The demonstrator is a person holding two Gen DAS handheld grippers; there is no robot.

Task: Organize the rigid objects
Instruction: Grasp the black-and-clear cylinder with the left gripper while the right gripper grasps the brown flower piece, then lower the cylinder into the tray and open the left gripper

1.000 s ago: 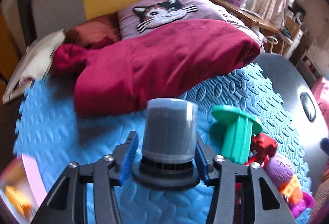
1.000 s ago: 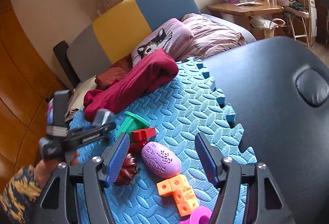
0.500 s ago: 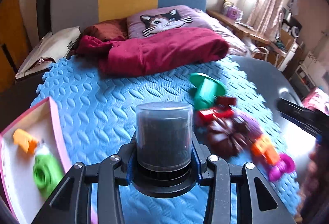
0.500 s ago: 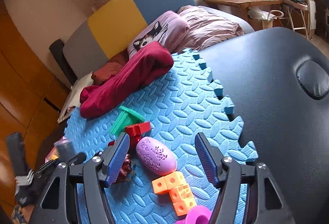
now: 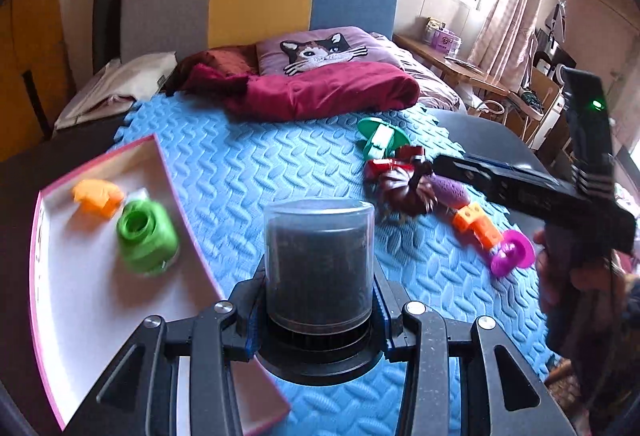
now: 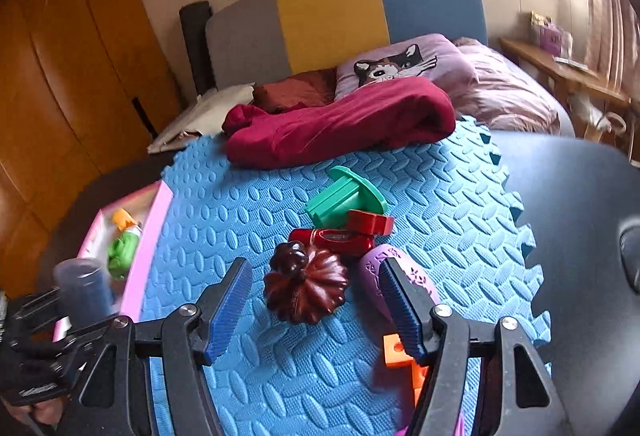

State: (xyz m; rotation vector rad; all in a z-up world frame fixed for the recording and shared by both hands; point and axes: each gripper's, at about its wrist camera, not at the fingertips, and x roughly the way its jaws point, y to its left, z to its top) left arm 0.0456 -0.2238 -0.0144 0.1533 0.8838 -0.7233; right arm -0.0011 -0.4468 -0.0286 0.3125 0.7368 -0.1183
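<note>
Jar is clamped upright in the left gripper, pads squeezing its black base, and it hangs over the blue mat right beside the pink tray's near corner. Tray already has a green piece and an orange one in it. Right gripper is spread wide and holding nothing, lined up over the brown pumpkin, with the purple egg partly behind its right pad. My worry: the jar is tall and only gripped low at the base, so if it gets let go tilted or catches the tray rim it'll probably tip and knock into the green piece. On the other side, the pumpkin sits really close to the egg and the red toy, so closing those jaws could pinch or shove a neighbour instead of getting a clean grab.
</note>
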